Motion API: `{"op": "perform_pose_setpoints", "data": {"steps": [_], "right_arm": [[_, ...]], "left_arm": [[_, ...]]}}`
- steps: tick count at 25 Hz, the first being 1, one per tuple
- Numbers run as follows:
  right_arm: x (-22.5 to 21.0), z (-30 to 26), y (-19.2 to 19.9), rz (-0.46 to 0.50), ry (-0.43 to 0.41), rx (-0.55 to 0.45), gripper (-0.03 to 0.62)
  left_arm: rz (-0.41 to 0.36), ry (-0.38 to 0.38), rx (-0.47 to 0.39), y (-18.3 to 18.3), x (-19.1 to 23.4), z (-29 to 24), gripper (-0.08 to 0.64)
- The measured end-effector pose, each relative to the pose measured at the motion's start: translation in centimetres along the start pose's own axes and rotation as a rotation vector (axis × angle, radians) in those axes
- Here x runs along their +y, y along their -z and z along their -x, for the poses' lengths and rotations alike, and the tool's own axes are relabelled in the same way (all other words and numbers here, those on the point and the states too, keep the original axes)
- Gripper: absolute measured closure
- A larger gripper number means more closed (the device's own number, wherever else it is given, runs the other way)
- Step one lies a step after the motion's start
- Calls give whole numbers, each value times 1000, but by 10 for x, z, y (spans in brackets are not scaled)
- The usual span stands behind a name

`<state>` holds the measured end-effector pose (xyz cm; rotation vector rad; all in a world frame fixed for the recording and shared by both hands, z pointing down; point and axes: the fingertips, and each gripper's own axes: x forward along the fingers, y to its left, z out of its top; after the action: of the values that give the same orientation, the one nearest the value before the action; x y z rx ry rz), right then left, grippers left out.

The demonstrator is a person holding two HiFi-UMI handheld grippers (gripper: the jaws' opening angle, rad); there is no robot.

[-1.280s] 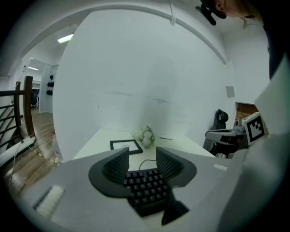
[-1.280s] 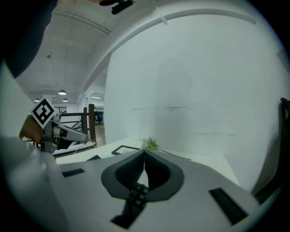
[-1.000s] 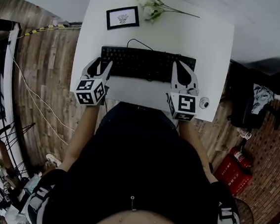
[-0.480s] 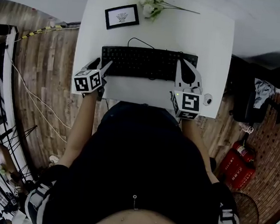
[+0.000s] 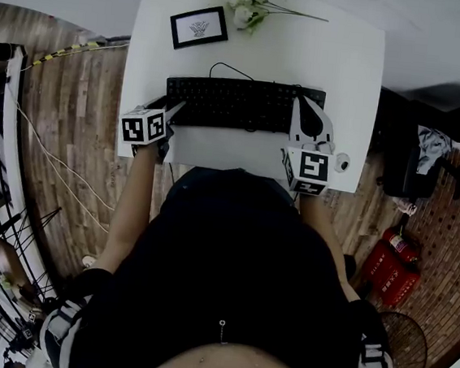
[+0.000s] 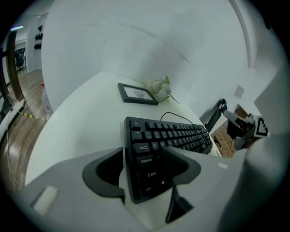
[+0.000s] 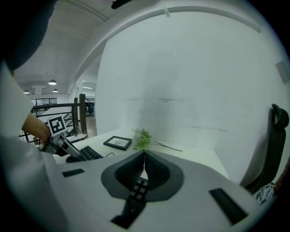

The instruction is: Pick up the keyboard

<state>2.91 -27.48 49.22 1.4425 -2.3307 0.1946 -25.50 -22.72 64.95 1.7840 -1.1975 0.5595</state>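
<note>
A black keyboard (image 5: 242, 104) lies across the white table (image 5: 349, 61). My left gripper (image 5: 166, 109) stands at its left end, tilted down. In the left gripper view the left gripper (image 6: 142, 156) is open, and the keyboard's left end (image 6: 167, 140) lies between the spread jaws, one jaw off its left edge, the other over the keys; the pads do not press it. My right gripper (image 5: 305, 105) lies over the keyboard's right end. In the right gripper view its tips (image 7: 144, 152) meet, shut, with a few keys (image 7: 138, 188) showing through the slit below them.
A framed picture (image 5: 199, 27) and a sprig of white flowers (image 5: 247, 5) sit at the table's far side. The keyboard's cable (image 5: 226, 68) loops behind it. A small round object (image 5: 340, 162) rests near the right front corner. A red extinguisher (image 5: 392, 270) stands on the floor.
The left gripper has sunk toward the table and tipped downward at the keyboard's left end, its jaws spreading wider. The right gripper has stayed over the right end.
</note>
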Motion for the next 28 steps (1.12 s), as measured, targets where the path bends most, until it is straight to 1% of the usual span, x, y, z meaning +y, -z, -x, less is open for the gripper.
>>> {"op": "perform_pose_setpoints", "data": {"steps": [2, 4, 5, 9, 15, 21, 28], "right_arm": [[-1, -1, 2, 5, 1, 0, 580], [-1, -2, 4, 6, 0, 10, 580], [-1, -3, 4, 6, 1, 13, 580], [-2, -4, 2, 16, 4, 13, 580], [-6, -1, 5, 12, 6, 17, 580], [-10, 3, 9, 17, 10, 26, 580], [-31, 6, 31, 6, 25, 86, 580]], "left_arm": [[37, 27, 10, 0, -2, -1, 284], [54, 35, 26, 0, -2, -2, 287], [60, 35, 35, 0, -2, -2, 304], [74, 27, 61, 0, -2, -3, 310], [86, 15, 71, 0, -3, 1, 321], [62, -5, 59, -3, -9, 11, 324], [24, -32, 26, -12, -18, 24, 325]]}}
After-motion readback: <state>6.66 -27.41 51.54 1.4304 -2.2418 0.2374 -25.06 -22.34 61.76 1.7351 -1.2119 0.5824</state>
